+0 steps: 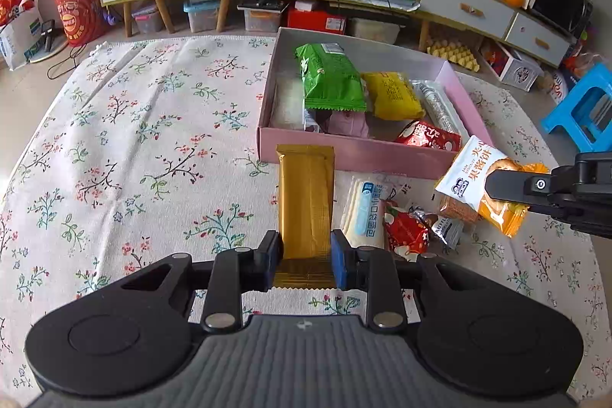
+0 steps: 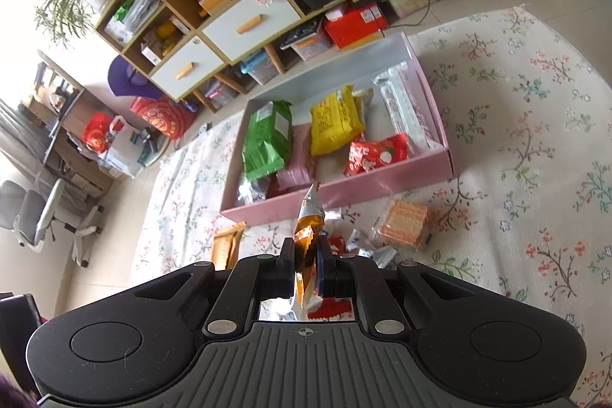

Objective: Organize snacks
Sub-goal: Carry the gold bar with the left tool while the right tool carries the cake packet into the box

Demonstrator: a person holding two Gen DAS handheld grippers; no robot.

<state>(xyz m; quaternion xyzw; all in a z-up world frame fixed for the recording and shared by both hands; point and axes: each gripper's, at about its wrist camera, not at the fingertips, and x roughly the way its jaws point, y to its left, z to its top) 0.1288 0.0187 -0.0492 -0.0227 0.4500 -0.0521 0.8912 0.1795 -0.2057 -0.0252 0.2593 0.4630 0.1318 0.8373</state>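
Both tongs carry a snack toward the pink box, the landmark here. The left tongs clamp the near end of a gold wafer pack, held lengthwise so its far end noses at the box's near wall. The right tongs pinch a jam biscuit packet edge-on, lifted above the loose snacks just before the box. Inside, open floor shows left of the green bag.

Glossy gold foil packet, matt cardboard box, floral cloth.
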